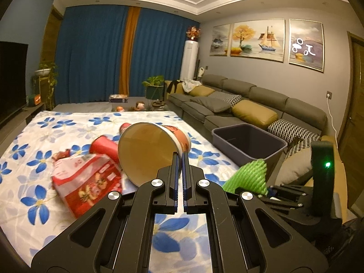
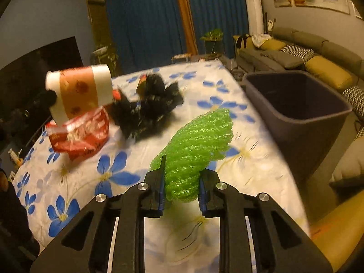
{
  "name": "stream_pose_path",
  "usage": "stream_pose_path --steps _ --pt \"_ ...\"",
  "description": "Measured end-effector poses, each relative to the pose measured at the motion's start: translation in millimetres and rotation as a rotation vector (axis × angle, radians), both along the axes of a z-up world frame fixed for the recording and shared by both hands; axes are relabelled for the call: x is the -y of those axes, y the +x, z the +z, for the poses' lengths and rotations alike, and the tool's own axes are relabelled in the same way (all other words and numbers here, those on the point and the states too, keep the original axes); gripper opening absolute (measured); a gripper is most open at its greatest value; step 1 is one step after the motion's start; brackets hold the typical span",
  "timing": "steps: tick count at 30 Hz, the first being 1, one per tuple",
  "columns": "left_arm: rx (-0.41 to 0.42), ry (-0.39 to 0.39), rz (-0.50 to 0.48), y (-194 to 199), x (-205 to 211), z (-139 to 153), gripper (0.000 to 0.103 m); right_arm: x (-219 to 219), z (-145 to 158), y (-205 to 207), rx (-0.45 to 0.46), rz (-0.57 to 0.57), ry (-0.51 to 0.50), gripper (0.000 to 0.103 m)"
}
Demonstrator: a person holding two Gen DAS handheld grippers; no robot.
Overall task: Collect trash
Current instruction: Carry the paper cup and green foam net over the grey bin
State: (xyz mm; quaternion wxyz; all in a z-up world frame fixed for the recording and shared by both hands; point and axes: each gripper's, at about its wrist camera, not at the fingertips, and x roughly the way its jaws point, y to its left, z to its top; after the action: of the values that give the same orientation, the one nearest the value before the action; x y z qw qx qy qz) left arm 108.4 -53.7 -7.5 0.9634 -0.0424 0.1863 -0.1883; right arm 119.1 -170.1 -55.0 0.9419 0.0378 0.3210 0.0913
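Left tool (image 1: 179, 159) clamps one paper cup (image 1: 152, 150); right tool (image 2: 180, 177) squeezes one green foam net (image 2: 200, 141); one bin (image 2: 295, 104).

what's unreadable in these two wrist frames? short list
- Bin floor: both views, hidden by its own walls.
- Print on red wrapper and black crumpled trash: right wrist, motion blur.
- Red cup: left wrist, partly behind the paper cup in the left gripper.
- Green foam net lower end: right wrist, behind the right gripper fingers.
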Motion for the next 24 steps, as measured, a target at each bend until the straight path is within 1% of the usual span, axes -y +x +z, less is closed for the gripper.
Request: stream_pose_path --steps 4,8,12,17,20,24 --pt "0.011 -0.001 -0.029 12 17 7 0.002 18 19 6 0.056 -0.034 -0.016 0.023" --pt "0.047 -0.003 -0.069 26 40 21 0.002 46 44 18 0.125 -0.100 -0.032 0.024" --pt "0.079 -0.002 -0.115 41 69 33 0.002 75 60 35 0.168 -0.168 -0.035 0.024" --pt "0.098 0.007 -0.154 68 108 40 0.002 108 72 52 0.208 -0.235 -0.022 0.024" --pt "0.084 0.001 -0.179 88 132 40 0.002 125 75 64 0.229 -0.269 -0.021 0.024" --pt "0.058 -0.003 -0.214 113 162 34 0.002 140 74 76 0.230 -0.303 -0.031 0.024"
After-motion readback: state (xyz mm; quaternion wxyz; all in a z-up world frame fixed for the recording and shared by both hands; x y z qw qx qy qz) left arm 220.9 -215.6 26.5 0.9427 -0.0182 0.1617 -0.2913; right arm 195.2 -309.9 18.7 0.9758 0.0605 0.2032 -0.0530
